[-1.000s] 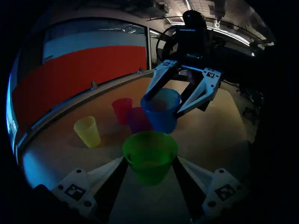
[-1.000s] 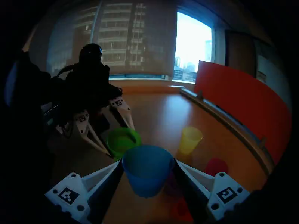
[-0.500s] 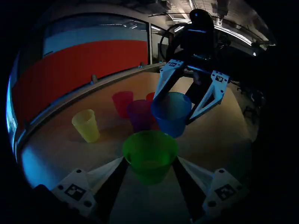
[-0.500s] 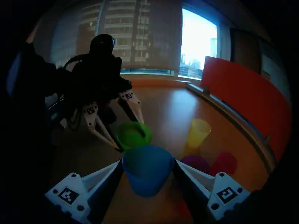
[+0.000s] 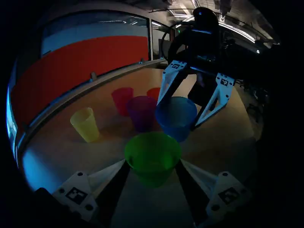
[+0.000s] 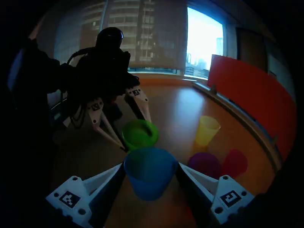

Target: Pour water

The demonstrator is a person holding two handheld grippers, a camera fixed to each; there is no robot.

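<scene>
We hold one cup in each claw. The left gripper [image 5: 152, 161] is closed to a narrow span on the green cup [image 5: 152, 157], one finger pressing each side of its wall just under the rim. The right gripper [image 6: 150, 165] grips the blue cup [image 6: 150, 174] the same way. Gripping near the rim keeps each mouth open and unobstructed, and both cups sit close to upright, which we judge is meant to keep anything from spilling before the tilt.

In the left gripper view the blue cup sits just beyond the green one and a little to one side, rims near each other but apart. That looks to us like lining up for a pour, with neither cup tipped yet. Which cup gives and which receives we cannot tell.

Contents are hard to read (the light is dim and the plastic tinted). The bottom of the green cup shows a paler patch that may be water, and we cannot see any clear level in the blue cup.

Four spare cups stand on the table [image 5: 224, 140] beside the action: a yellow cup [image 5: 85, 123] well apart from the others, then a purple cup [image 5: 141, 112], a pink cup [image 5: 122, 99] and an orange cup [image 5: 154, 93] bunched together just past the blue one. All four are upright with their mouths up, and we cannot make out whether they hold anything.
</scene>
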